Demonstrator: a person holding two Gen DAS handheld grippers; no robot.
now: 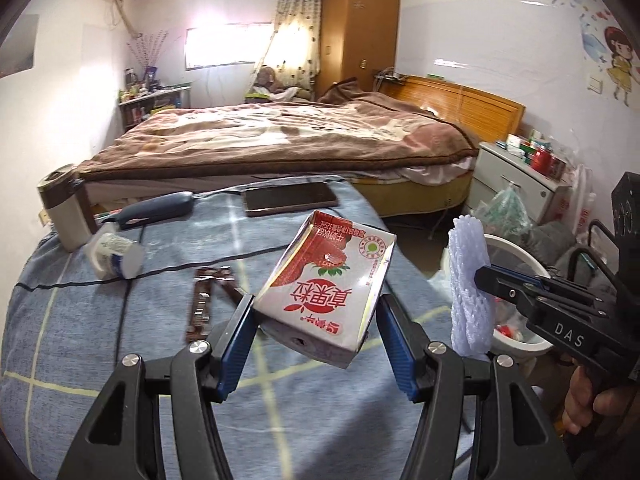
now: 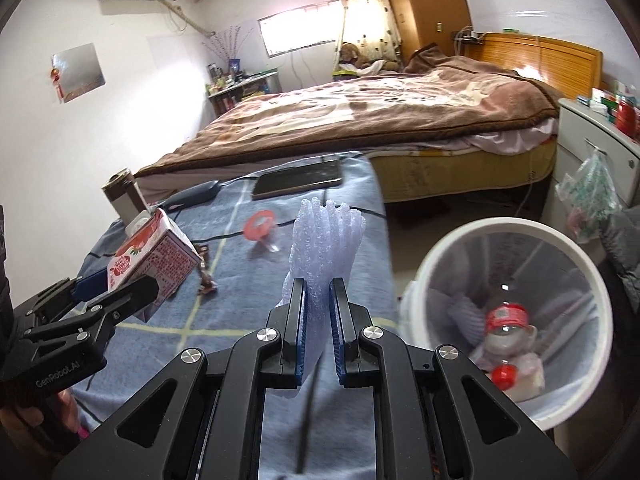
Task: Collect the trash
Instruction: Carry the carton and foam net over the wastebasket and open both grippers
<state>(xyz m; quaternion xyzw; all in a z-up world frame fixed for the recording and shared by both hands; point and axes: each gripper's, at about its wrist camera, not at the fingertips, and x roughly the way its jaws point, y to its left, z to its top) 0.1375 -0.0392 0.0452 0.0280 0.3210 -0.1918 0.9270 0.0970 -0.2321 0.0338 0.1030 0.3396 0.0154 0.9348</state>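
Red-and-white carton (image 1: 326, 280), pale lavender foam net (image 2: 326, 240), white bin (image 2: 516, 236), blue cloth (image 1: 300, 412) with pale-yellow grid.

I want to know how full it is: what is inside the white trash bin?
The white trash bin holds a plastic bottle with a red label, plus whitish wrappers. Its bottom is covered.

Bed (image 1: 280, 136): brown blanket, centre frame.
Window (image 1: 228, 46): bright, upper centre.
Wardrobe (image 1: 360, 28): wooden, beside curtain (image 1: 298, 28).
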